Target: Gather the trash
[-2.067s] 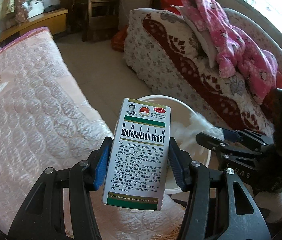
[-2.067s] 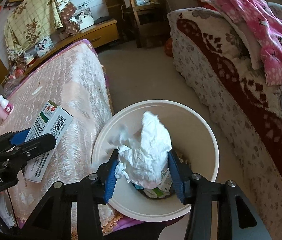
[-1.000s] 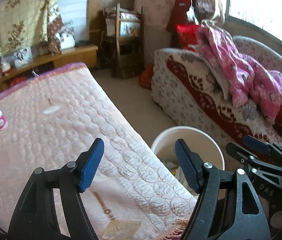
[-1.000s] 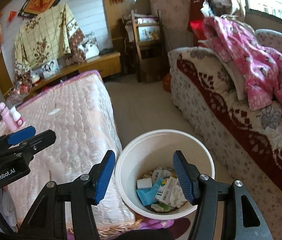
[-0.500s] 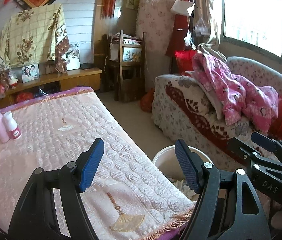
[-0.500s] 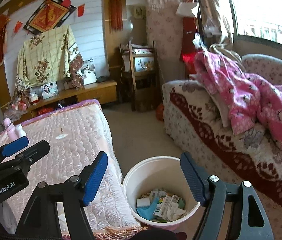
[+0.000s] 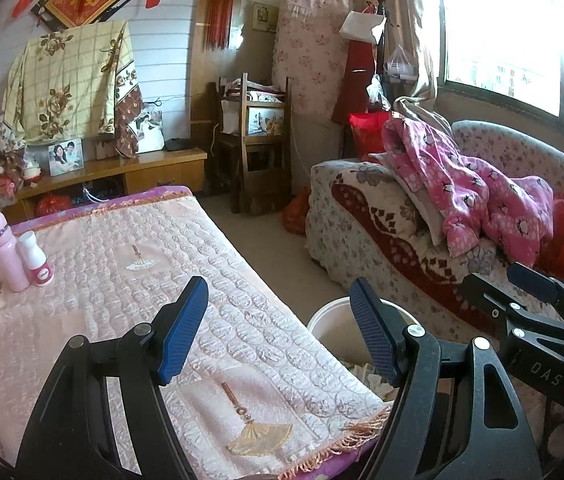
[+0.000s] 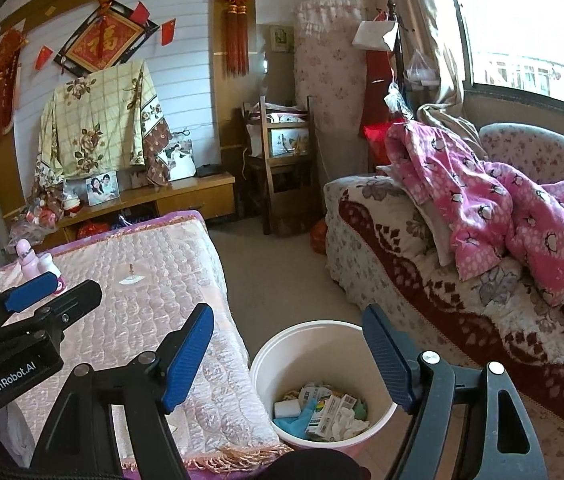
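A white bin (image 8: 266, 360) stands on the floor between the covered table and the sofa. It holds crumpled tissue, small cartons and a blue scrap (image 8: 322, 408). My right gripper (image 8: 287, 312) hangs above and in front of the bin, open, with nothing between its blue pads. My left gripper (image 7: 278, 296) is over the table's near right corner, open and empty. In the left wrist view only the bin's rim (image 7: 330, 312) shows behind its right finger. Each gripper sees the other at its side: the right gripper (image 7: 530, 300) and the left gripper (image 8: 34, 304).
A pink quilted cover lies over the table (image 7: 82, 320), with a pink bottle (image 7: 6, 256) and a small white bottle (image 7: 36, 264) at its far left. A floral sofa (image 8: 422, 280) carries a pink garment (image 8: 502, 216). A wooden chair (image 8: 282, 160) and low cabinet (image 8: 186, 196) stand behind.
The left gripper let go of the medicine box and the right of the tissue wad; both now lie in the bin. Both grippers rose and tilted up. The right jaws widened.
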Available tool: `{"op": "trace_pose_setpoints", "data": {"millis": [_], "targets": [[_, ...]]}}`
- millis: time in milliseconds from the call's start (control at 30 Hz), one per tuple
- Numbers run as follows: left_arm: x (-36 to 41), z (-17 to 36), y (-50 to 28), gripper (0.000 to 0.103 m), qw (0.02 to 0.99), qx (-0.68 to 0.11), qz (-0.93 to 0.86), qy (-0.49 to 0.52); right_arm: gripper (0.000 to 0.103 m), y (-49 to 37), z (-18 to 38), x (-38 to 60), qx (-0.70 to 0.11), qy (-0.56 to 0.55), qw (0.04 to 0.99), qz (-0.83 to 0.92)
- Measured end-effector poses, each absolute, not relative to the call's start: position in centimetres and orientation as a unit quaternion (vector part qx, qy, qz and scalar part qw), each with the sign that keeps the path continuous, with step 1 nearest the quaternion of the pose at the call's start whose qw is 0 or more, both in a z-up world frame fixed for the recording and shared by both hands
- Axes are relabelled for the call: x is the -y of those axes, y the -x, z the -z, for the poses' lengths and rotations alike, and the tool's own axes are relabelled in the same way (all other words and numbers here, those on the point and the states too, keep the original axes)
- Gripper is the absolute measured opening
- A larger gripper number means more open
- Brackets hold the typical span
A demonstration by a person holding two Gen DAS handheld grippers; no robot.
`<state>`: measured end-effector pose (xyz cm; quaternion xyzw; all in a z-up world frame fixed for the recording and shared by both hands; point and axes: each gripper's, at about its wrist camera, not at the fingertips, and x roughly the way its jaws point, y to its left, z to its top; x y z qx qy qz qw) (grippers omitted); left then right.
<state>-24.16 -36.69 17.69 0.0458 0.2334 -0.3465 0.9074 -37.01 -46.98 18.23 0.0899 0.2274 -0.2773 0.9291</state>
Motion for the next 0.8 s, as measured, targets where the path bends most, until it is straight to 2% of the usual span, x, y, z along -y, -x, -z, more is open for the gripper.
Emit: {"op": "trace_pose_setpoints", "data": {"millis": [133,800], "targets": [[36.67,-17.68,24.33,0.073,0.908,-0.232,0.345,-0.047,0.077,37.11,-18.31,47.03,-0.226,-0.093,0.93,0.276],[36.34,-17.96,24.6,0.073,0.907,-0.232,0.347,-0.056,0.078,37.35,-18.4,47.12,-0.226,-0.094,0.93,0.275]]}}
